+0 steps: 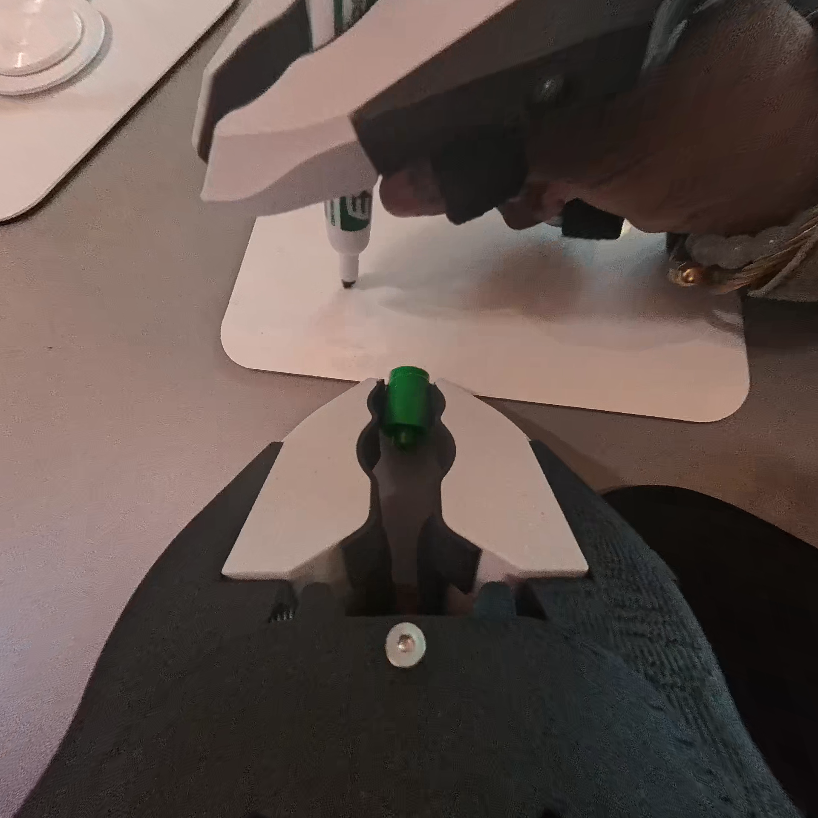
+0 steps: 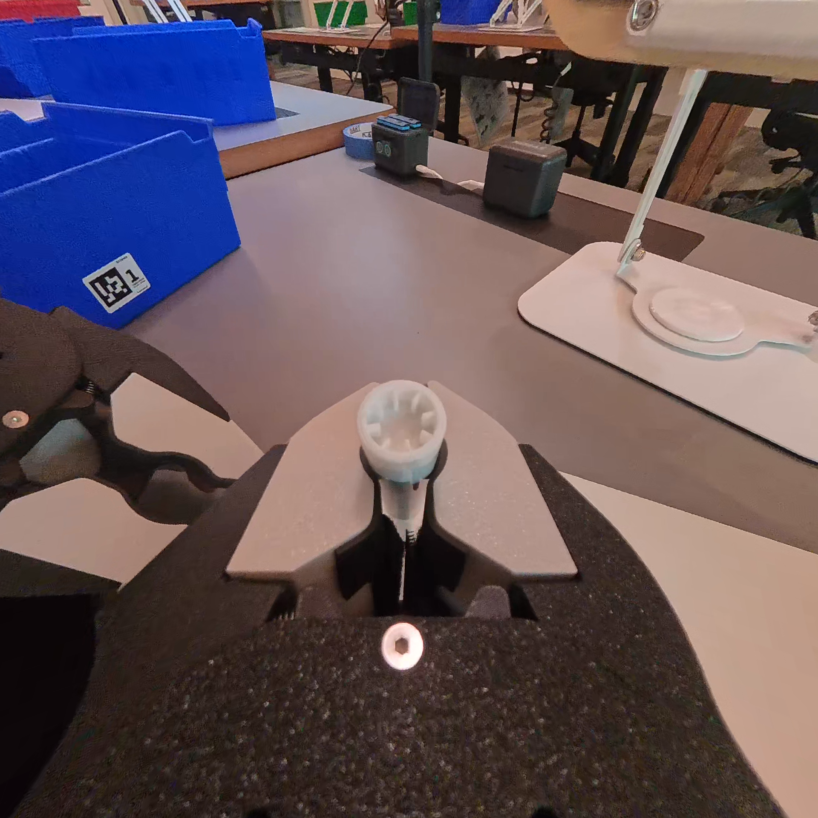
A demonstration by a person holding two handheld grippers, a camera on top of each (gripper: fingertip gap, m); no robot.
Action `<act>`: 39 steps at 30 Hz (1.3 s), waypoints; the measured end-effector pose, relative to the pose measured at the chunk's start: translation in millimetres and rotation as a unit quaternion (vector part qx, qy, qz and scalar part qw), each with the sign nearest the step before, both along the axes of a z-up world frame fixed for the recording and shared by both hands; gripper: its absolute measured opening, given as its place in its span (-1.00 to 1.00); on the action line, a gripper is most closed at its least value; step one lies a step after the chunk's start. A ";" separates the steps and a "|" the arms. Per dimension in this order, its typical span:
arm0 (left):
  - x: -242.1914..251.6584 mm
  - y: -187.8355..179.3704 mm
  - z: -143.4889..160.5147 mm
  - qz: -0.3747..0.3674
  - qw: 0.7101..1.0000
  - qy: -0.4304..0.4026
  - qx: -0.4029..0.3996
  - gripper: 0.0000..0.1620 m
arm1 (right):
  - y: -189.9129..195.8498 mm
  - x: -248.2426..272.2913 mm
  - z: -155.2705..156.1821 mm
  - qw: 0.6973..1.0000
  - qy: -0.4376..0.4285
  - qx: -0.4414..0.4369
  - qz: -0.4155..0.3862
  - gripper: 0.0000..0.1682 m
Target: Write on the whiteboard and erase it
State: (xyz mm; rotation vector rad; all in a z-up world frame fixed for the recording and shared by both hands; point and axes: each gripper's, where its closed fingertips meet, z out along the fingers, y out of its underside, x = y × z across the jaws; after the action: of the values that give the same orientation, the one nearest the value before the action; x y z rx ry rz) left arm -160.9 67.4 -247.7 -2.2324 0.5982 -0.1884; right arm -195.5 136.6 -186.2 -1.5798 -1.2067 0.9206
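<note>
White board (image 1: 509, 336), rounded corners, flat on the grey surface (image 1: 110, 354); no marks visible. Left wrist view: left claw (image 1: 405, 398) clamped on the green cap (image 1: 403, 405), just off the board's near edge. Right claw (image 1: 283, 146), in a hand (image 1: 664, 146), carries the marker (image 1: 347, 239) nearly upright, nib touching the board near its far left corner. Advice: keep pressure light and even, draw the stroke toward open board, keep the cap clear. Right wrist view: right claw (image 2: 400, 436) clamped on the marker's white butt end (image 2: 400, 431); blue bins (image 2: 110, 208) left, lamp base (image 2: 619, 318) right.
</note>
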 end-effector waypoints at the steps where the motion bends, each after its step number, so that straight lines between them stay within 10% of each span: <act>1: 0.2 0.3 -0.1 -0.001 1.000 0.001 0.001 -0.76 | -2.3 -2.9 0.0 1.000 0.003 -0.004 0.004 -0.83; 39: 17.1 3.0 2.5 -0.039 0.999 -0.019 0.009 -0.76 | 12.1 43.2 -0.5 0.999 -0.024 -0.003 -0.042 -0.83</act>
State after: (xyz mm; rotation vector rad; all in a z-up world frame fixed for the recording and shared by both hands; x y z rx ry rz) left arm -143.8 70.4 -245.1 -2.1849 0.6638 -0.2639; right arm -152.3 148.7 -186.7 -1.6519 -1.1634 0.8376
